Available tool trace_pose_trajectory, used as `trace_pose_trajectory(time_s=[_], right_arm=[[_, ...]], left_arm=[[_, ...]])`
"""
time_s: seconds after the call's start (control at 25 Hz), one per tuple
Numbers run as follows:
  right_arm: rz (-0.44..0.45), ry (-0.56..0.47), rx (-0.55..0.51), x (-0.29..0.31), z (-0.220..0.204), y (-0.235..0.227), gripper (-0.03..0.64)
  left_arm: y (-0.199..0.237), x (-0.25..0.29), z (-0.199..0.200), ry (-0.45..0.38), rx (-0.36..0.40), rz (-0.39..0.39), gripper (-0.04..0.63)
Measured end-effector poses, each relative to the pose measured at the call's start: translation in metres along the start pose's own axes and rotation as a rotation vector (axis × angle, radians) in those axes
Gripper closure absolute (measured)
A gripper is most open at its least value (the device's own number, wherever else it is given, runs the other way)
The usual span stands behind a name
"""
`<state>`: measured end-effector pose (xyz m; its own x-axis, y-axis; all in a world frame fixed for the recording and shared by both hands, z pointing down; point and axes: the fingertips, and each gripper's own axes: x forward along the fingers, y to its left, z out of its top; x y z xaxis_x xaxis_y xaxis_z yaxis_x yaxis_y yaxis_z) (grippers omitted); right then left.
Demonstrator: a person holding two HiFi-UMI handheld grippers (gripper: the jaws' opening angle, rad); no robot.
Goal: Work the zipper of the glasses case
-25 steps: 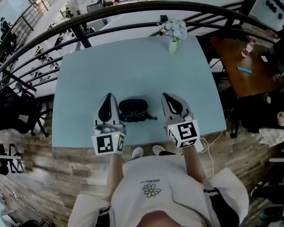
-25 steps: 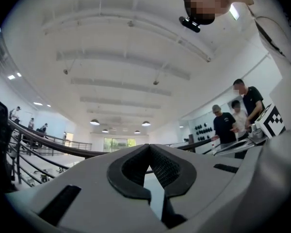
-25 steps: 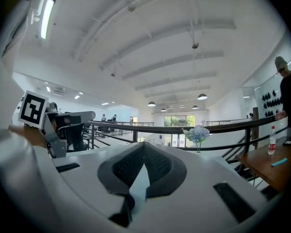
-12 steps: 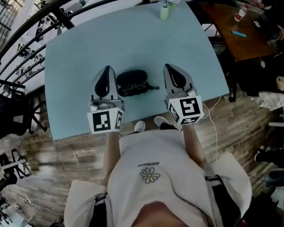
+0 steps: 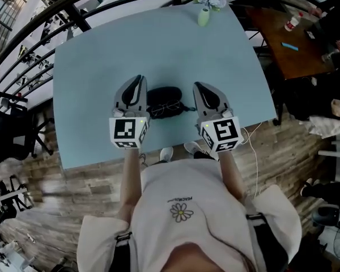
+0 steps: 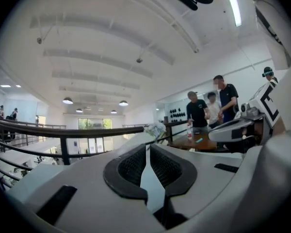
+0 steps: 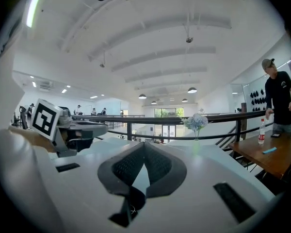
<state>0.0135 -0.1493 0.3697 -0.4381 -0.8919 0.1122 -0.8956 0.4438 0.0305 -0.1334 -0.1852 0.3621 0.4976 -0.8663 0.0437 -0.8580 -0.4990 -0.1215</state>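
A black glasses case point(image 5: 162, 96) lies on the light blue table point(image 5: 96, 67) near its front edge, with a pair of thin-framed glasses point(image 5: 168, 110) resting against its near side. My left gripper point(image 5: 139, 79) sits right beside the case's left end, jaws shut and empty point(image 6: 146, 147). My right gripper point(image 5: 197, 86) stands a little off the case's right end, also shut with nothing between its pads point(image 7: 144, 143). Neither gripper view shows the case; both look out level over the table. The zipper is too small to make out.
A small vase of pale flowers point(image 5: 206, 4) stands at the table's far edge. A dark railing point(image 5: 73, 16) curves behind it. A brown table point(image 5: 289, 38) with a bottle lies to the right. Several people point(image 6: 208, 111) stand beyond it.
My left gripper has shifted right and now sits close against the case's left end. The right gripper has stayed beside the case. The head view has moved slightly.
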Motion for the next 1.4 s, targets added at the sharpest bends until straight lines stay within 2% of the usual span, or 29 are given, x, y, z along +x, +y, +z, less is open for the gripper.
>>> trace_pose_trajectory(time_s=[0.12,0.24,0.32,0.36,0.4,0.48,0.76,0.96,1.12,1.4], right_arm=[[0.046,0.054,0.007,0.007,-0.017,0.016,0.609],[0.083,0.119,0.033,0.011,-0.040,0.030,0.609],[0.112,0.166,0.052,0.013,-0.059,0.040,0.609],[0.129,0.187,0.055,0.014,-0.069,0.046,0.609],[0.147,0.209,0.053,0.015,-0.079,0.052,0.609],[0.185,0.260,0.044,0.015,-0.100,0.065,0.609],[0.291,0.420,0.026,0.005,-0.160,0.102,0.609],[0.318,0.514,-0.003,0.002,-0.193,0.114,0.609],[0.318,0.568,-0.032,0.001,-0.211,0.114,0.609],[0.319,0.594,-0.057,0.008,-0.222,0.118,0.609]], left_arm=[[0.003,0.026,-0.038,0.114,-0.010,-0.096,0.543],[0.001,0.048,-0.090,0.274,-0.058,-0.204,0.492],[0.001,0.057,-0.124,0.381,-0.103,-0.247,0.499],[0.002,0.060,-0.138,0.423,-0.120,-0.256,0.525],[0.004,0.062,-0.150,0.458,-0.133,-0.260,0.558],[0.007,0.067,-0.169,0.511,-0.149,-0.268,0.578],[0.014,0.078,-0.213,0.659,-0.184,-0.311,0.579],[0.016,0.075,-0.236,0.750,-0.218,-0.345,0.579],[0.014,0.072,-0.237,0.763,-0.225,-0.357,0.578],[0.016,0.070,-0.240,0.762,-0.243,-0.373,0.578]])
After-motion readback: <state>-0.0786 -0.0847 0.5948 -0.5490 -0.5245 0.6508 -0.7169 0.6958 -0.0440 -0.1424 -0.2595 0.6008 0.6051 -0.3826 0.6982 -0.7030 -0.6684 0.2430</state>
